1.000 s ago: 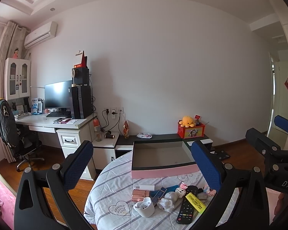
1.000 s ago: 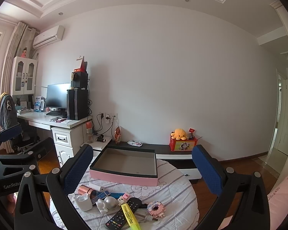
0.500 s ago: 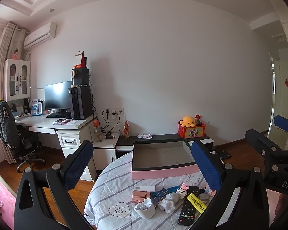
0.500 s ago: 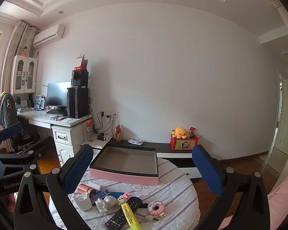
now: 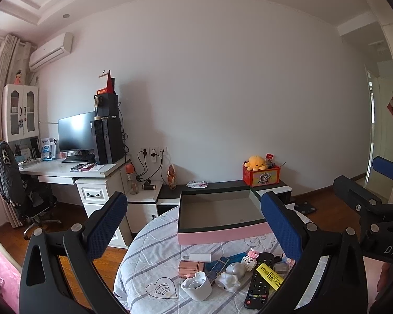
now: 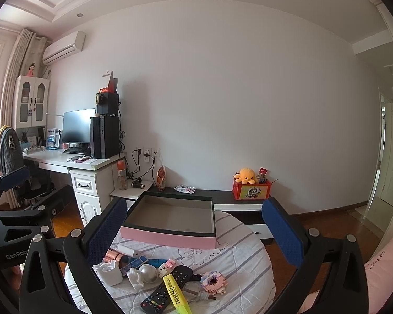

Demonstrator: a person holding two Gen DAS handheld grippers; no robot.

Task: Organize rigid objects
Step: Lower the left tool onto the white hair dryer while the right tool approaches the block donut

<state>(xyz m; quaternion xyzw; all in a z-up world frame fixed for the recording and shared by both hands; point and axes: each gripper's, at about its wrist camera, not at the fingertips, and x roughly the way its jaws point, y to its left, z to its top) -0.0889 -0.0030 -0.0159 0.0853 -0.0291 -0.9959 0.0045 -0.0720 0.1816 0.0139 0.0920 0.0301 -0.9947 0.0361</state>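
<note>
A pink box with a dark rim (image 5: 222,231) (image 6: 167,236) stands open and empty at the far side of a round table. In front of it lies a heap of small items: a black remote (image 5: 258,284) (image 6: 165,289), a yellow highlighter (image 5: 270,275) (image 6: 176,293), a white cup-like piece (image 5: 196,285) (image 6: 109,272), a rose-gold tube (image 5: 191,266) (image 6: 112,256), a silver ball (image 6: 148,273) and a pink brick figure (image 6: 213,282). My left gripper (image 5: 194,225) and right gripper (image 6: 194,231) hover open above the heap, holding nothing.
The table wears a striped white cloth (image 6: 246,259). Behind it runs a low black-and-white cabinet (image 6: 222,201) with a red box and yellow plush (image 6: 246,175). A white desk (image 5: 73,172) with a monitor and an office chair (image 5: 10,180) stand at left. A doorway (image 6: 390,157) opens at right.
Both views have drifted slightly; the table and box sit a little lower in frame. Nothing on the table has moved and both grippers stay open.
</note>
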